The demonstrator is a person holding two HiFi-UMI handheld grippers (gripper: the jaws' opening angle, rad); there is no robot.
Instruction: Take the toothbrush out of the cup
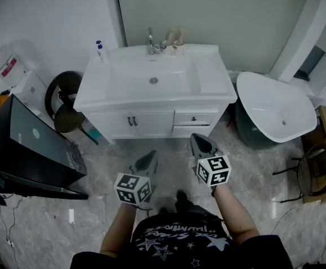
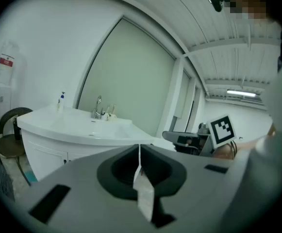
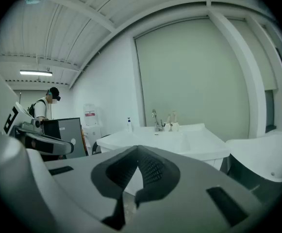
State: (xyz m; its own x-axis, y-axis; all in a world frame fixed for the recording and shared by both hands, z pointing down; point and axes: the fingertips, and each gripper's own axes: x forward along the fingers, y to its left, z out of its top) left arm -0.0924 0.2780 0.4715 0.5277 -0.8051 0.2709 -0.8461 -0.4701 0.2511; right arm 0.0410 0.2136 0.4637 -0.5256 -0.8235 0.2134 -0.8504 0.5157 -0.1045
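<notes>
The cup with the toothbrush (image 1: 174, 38) stands at the back of the white washbasin (image 1: 151, 97), just right of the tap (image 1: 151, 42). It is small and pale in the left gripper view (image 2: 112, 111) and the right gripper view (image 3: 173, 123). Both grippers hang over the floor in front of the cabinet, well short of the cup. My left gripper (image 1: 150, 156) has its jaws together, with a thin white strip along the seam (image 2: 140, 152). My right gripper (image 1: 199, 140) is shut with nothing in it (image 3: 138, 152).
A pump bottle (image 1: 100, 50) stands on the basin's left corner. A white tub-like basin (image 1: 275, 108) is at the right, with a chair (image 1: 318, 172) beyond it. A black box (image 1: 28, 150) and a round stool (image 1: 64, 102) are at the left. A person (image 3: 46, 106) stands far left.
</notes>
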